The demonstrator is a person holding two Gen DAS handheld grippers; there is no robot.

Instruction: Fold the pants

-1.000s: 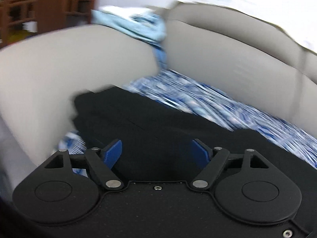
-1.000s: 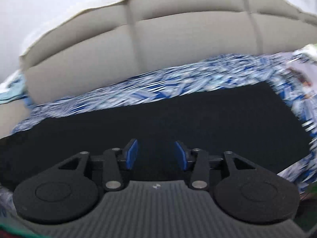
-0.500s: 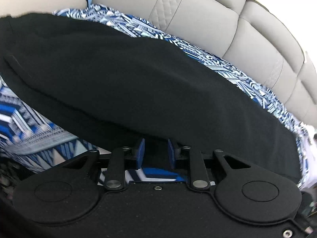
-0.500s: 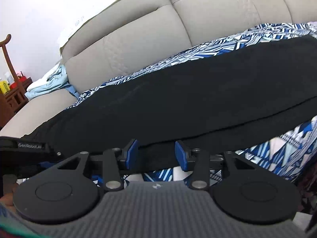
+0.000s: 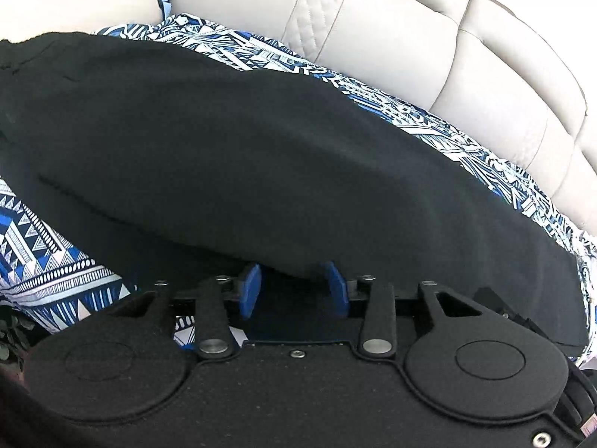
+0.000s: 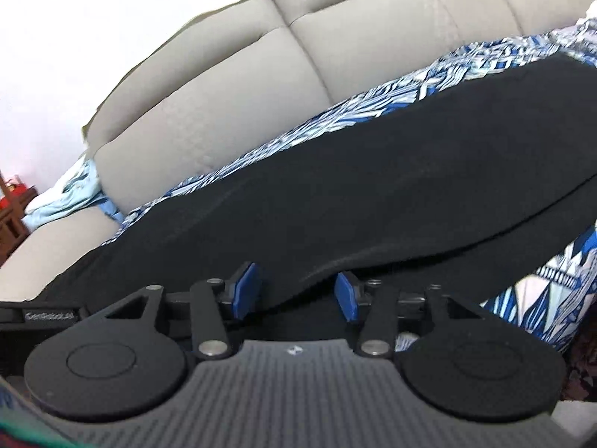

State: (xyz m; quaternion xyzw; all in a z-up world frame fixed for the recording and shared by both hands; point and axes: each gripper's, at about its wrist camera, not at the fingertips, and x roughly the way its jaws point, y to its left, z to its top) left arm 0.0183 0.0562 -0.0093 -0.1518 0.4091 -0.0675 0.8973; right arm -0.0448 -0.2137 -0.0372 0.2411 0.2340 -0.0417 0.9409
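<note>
Left view: the black pants (image 5: 261, 142) lie flat on the patterned cover (image 5: 48, 265) of the sofa (image 5: 391, 33). The left tongs (image 5: 293, 291) have just been opening, loose around the near hem.

Right view: the right tongs (image 6: 294, 295) have just been opening too, released astride the pants' (image 6: 373, 194) near edge, probably to lift and fold it.

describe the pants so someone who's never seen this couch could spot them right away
Find the beige padded sofa; a blue-and-white geometric-patterned cloth covers its seat. Spread flat along that cloth lies one long garment, the black pants, reaching from near the armrest across most of the seat. They are the only plain, dark, unpatterned thing there, unlike the pale blue fabric bunched on the armrest.
</note>
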